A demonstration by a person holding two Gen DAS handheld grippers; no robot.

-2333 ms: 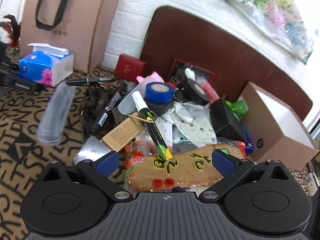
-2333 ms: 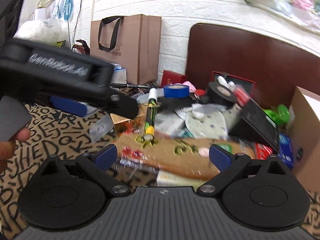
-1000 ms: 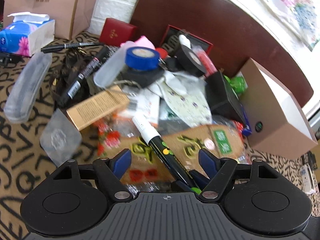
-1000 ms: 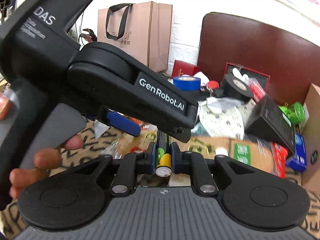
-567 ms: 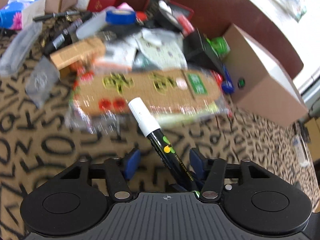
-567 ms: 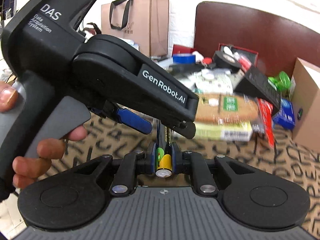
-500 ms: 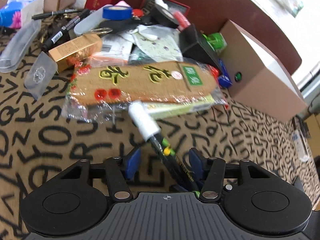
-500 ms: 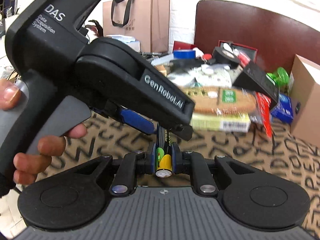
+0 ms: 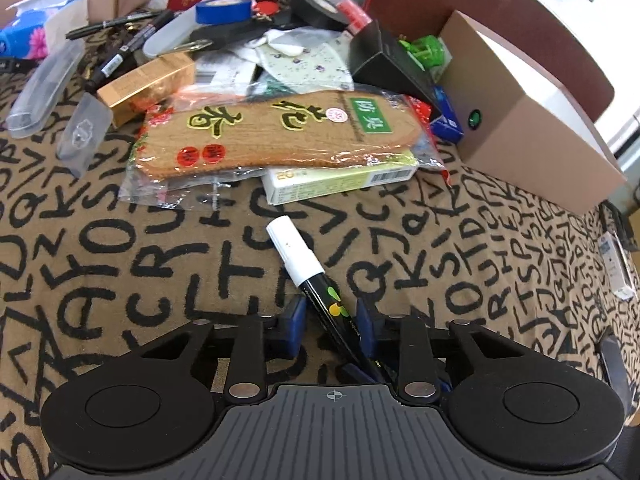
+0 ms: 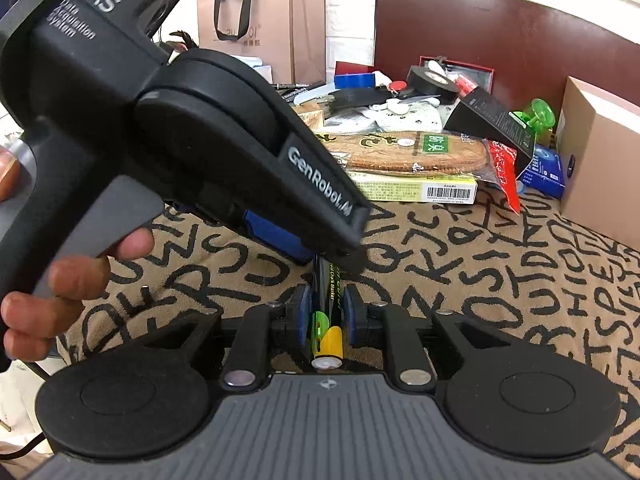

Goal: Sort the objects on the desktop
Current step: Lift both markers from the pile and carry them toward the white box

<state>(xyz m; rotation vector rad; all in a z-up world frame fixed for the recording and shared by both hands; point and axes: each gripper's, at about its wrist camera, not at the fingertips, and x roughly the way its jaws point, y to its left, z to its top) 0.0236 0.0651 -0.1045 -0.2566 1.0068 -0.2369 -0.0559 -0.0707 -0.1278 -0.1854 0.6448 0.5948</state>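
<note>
A black marker with a white cap and a yellow end lies low over the letter-print cloth, in front of the pile. Its barrel runs between the pads of both grippers. My left gripper is closing, with a gap still showing at its left pad. In the right wrist view the left gripper's black body fills the upper left, held by a hand. My right gripper is opening around the marker's rear end, with thin gaps beside the barrel.
The pile behind holds a wrapped insole packet, a green-white carton, a gold box, blue tape and black tape. A cardboard box stands at the right, a tissue pack at the far left.
Both grippers drew back from the pile with the marker, out over open cloth. The left jaws narrowed around the barrel. The right jaws loosened slightly.
</note>
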